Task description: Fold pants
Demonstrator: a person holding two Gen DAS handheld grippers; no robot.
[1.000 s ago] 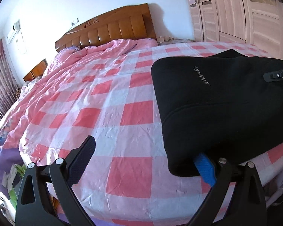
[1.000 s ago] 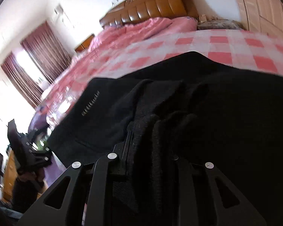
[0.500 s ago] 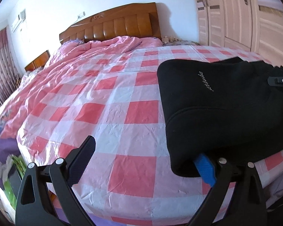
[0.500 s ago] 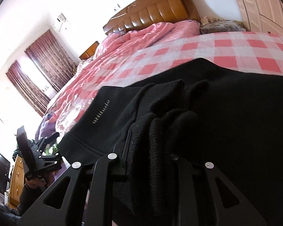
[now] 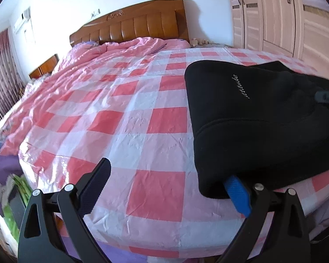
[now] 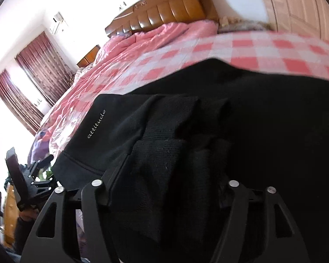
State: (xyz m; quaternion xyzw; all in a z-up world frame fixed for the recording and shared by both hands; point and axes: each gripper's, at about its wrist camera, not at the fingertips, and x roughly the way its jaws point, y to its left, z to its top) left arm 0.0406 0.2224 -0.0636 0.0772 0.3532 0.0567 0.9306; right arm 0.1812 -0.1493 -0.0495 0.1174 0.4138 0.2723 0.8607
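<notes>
Bedroom: white walls, padded wooden headboard [image 5: 129,25] glowing at the far end, pale panelled wardrobe [image 5: 280,15] rising on the right, dark red curtains [image 6: 30,76] hanging by the window. Bed [image 5: 125,114] spreading under a crinkly, glossy sheet in pink, red and white checks, with a rumpled pink quilt [image 5: 125,48] bunching near the headboard.

Black pants [image 5: 258,118] lying folded near the bed's front right corner, soft knit, matte, rounded at the fold, with small silver "attitude" lettering [image 6: 96,123] running along one panel. Ribbed cuffs [image 6: 162,129] stacking in thick folds right in front of the right camera.

Left gripper [image 5: 171,184] standing wide apart: black ridged finger [image 5: 96,186] hovering over bare checked sheet, blue-padded finger [image 5: 239,194] tucking under the pants' near edge, touching cloth. Gripping nothing between the two.

Right gripper [image 6: 164,160] opening at this moment, jaws spreading with the bunched cuffs sitting between them; left finger [image 6: 118,173] lying against the knit, right finger buried in black fabric, so pressing or not — cannot tell for sure, though the cloth seems to be slackening rather than pinched. In the left view, only the tip of the right gripper [image 5: 328,95] showing, resting on top of the pants.
</notes>
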